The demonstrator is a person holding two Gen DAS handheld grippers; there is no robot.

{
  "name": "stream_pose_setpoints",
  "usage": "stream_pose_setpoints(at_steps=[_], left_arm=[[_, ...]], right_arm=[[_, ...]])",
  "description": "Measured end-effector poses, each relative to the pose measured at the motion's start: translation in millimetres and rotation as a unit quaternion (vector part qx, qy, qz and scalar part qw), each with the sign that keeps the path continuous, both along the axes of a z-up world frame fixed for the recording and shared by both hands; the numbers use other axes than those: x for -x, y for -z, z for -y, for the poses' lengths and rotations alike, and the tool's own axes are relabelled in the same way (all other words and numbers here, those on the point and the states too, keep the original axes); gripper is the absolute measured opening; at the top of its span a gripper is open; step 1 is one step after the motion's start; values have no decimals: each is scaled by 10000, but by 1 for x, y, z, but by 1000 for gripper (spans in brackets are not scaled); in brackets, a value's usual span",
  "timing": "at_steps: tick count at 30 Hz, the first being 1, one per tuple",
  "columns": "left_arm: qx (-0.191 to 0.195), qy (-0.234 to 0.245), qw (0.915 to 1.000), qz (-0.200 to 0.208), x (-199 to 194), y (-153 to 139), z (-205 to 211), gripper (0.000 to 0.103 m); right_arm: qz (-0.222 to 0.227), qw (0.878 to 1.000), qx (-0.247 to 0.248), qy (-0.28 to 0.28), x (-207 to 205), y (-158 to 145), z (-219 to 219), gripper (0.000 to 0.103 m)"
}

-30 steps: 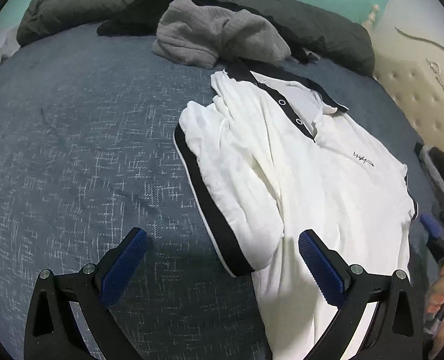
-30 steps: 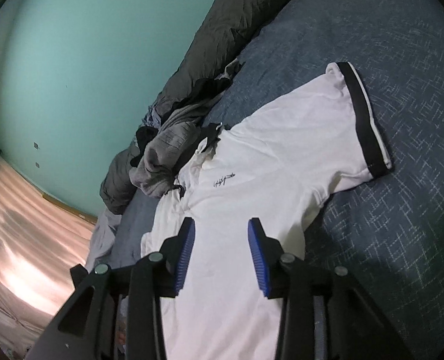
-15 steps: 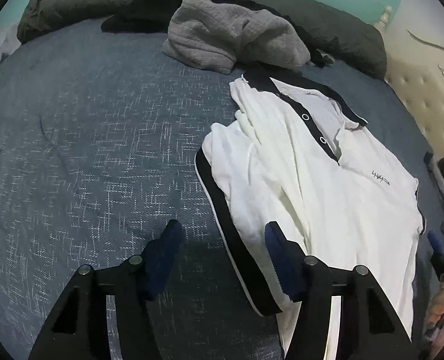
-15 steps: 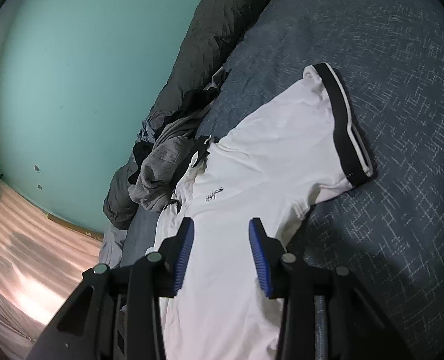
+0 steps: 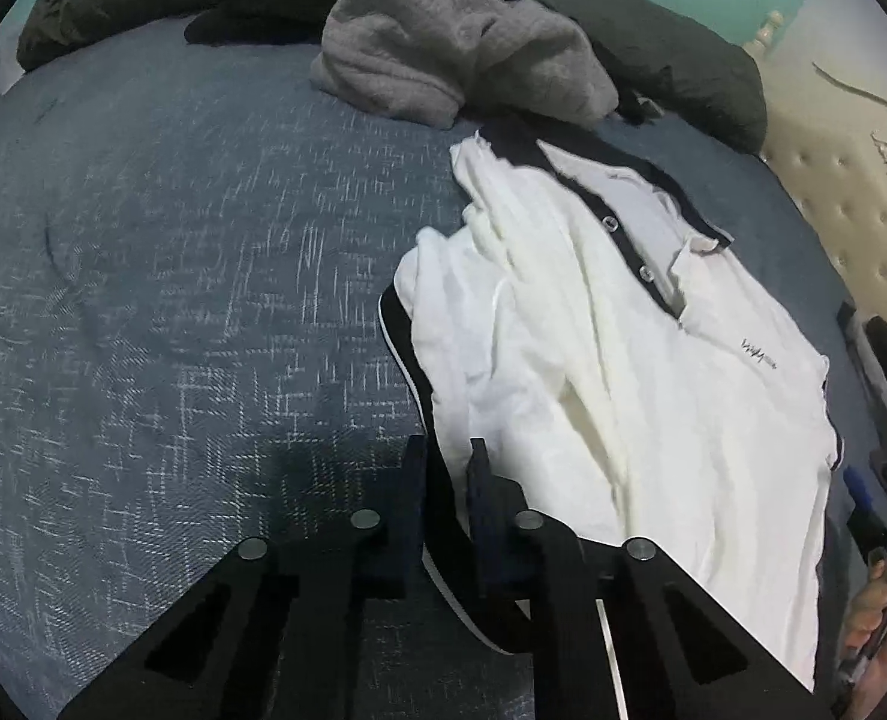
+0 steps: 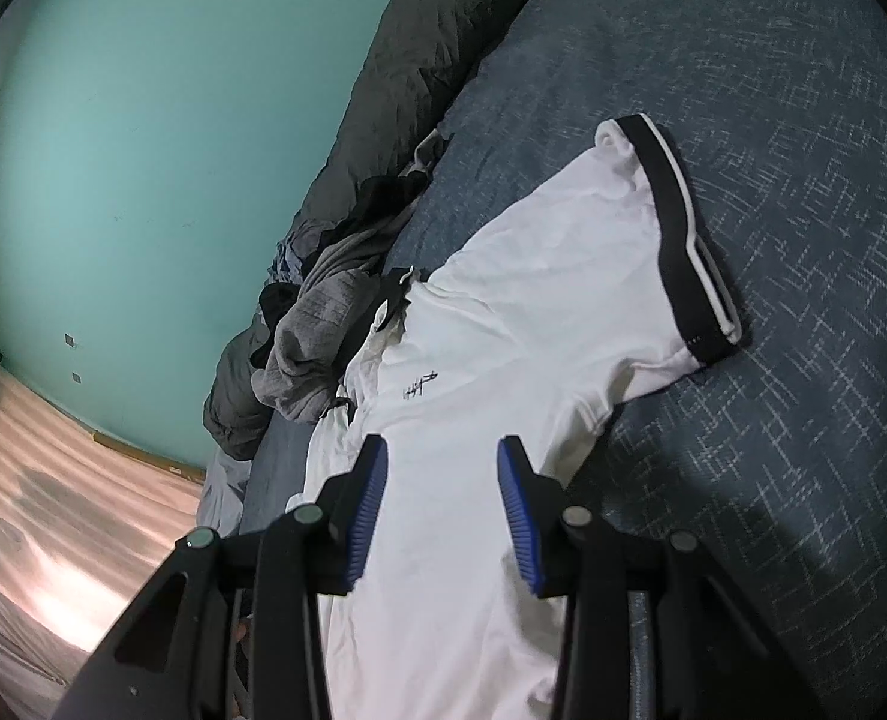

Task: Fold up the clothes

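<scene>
One white polo shirt (image 5: 611, 372) lies face up on the blue-grey bedspread (image 5: 173, 300), its near sleeve's black cuff band (image 5: 410, 360) running between the fingers of the left gripper (image 5: 448, 468), whose jaws are closing on it — let them bite fully on the band before lifting, so the sleeve comes over in one piece. Over the shirt's body the right gripper (image 6: 443, 480) hovers half open, holding nothing — better placed pinning the cloth flat.
</scene>
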State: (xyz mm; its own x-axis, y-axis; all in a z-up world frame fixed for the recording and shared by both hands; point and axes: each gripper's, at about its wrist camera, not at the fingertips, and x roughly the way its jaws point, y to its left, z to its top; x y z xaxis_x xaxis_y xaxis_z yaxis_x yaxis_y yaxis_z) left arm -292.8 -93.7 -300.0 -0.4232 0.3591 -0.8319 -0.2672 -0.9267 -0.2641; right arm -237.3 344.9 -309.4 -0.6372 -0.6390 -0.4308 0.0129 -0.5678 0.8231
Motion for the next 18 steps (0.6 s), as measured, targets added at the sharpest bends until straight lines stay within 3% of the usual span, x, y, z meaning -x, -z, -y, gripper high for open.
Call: stream_pose_setpoints(at_steps=[10,18], left_arm=[[198,-48,9978,-623,-10,-70,18,9],[221,292,9960,-820,-9,-97,-15,9]], right_arm=[[113,9999,75,72,-2,3,-5,38],[157,9998,125,84,-1,5,-5,38]])
